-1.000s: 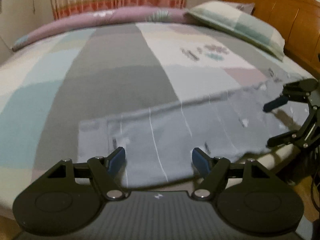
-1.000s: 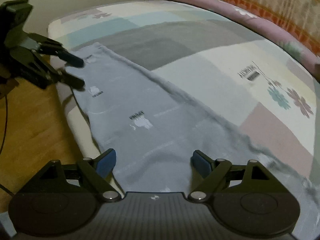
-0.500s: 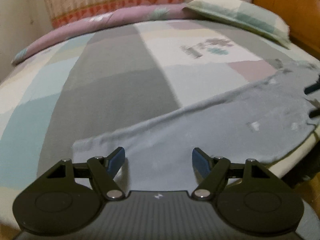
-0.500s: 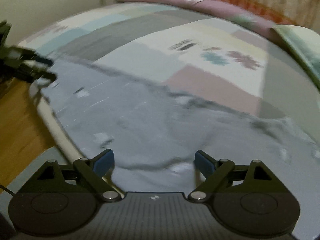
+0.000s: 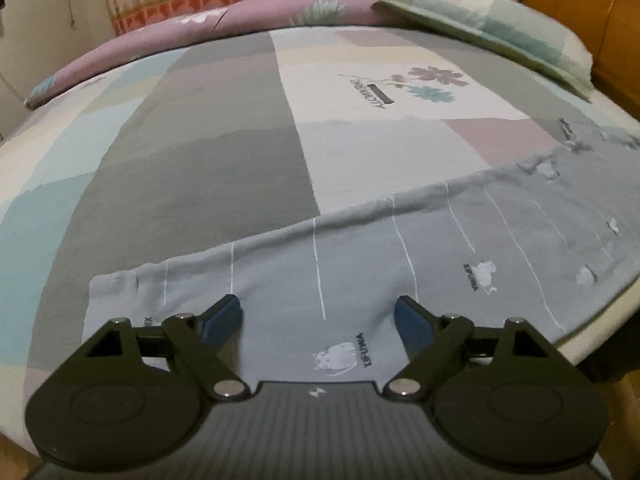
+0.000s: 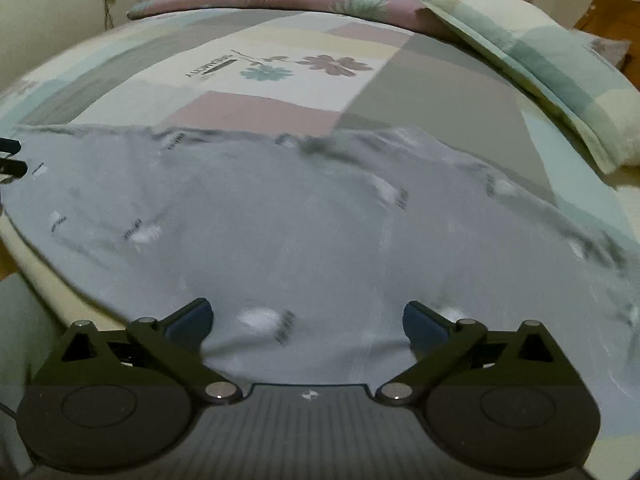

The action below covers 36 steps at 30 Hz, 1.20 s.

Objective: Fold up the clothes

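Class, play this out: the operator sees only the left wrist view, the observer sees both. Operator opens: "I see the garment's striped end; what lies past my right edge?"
Observer: In the right wrist view the grey garment spreads wide, its far edge rumpled.
Operator: Is the right gripper holding it?
Observer: No, the right gripper is open, jaws apart over the cloth.
Operator: Does it show my gripper?
Observer: Only two dark fingertips at its left edge, at the garment's far end.

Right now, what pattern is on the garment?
Grey-blue garment with thin white lines and small white animal prints; clearest in left wrist view.
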Motion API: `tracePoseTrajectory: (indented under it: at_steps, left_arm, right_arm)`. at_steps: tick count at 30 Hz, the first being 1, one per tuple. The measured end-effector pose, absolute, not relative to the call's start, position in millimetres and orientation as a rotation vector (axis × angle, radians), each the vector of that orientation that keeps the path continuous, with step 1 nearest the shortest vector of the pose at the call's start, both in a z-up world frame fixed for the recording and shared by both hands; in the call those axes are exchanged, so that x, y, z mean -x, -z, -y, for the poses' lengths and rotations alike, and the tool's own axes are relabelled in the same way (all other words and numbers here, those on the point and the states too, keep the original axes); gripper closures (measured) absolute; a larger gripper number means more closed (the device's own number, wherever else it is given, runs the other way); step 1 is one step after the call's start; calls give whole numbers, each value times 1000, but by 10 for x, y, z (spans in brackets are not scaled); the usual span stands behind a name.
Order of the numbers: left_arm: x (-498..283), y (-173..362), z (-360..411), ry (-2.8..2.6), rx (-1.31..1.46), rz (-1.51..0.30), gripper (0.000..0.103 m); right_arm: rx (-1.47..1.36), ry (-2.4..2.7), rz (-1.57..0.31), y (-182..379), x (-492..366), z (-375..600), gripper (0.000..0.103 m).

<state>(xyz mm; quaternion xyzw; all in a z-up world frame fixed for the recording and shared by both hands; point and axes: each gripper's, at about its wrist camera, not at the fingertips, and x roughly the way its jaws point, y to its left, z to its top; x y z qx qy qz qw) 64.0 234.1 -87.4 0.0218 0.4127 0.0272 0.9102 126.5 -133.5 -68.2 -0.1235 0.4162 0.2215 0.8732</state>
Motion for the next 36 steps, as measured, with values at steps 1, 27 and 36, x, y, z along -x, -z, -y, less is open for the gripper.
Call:
tracePoseTrajectory:
  at_steps: [1, 27, 36]
  left_arm:
    - [-658, 817, -2266, -44, -58, -841, 22]
    - [-1581, 905, -327, 171, -25, -882, 20]
    - [-1545, 761, -38, 207, -83, -862, 20]
  right_arm:
    - [261, -439, -879, 665, -1258, 1399, 0]
    - [72, -270, -833, 662, -1519, 3014, 0]
    - [46, -325, -813, 741, -1842, 2830, 0]
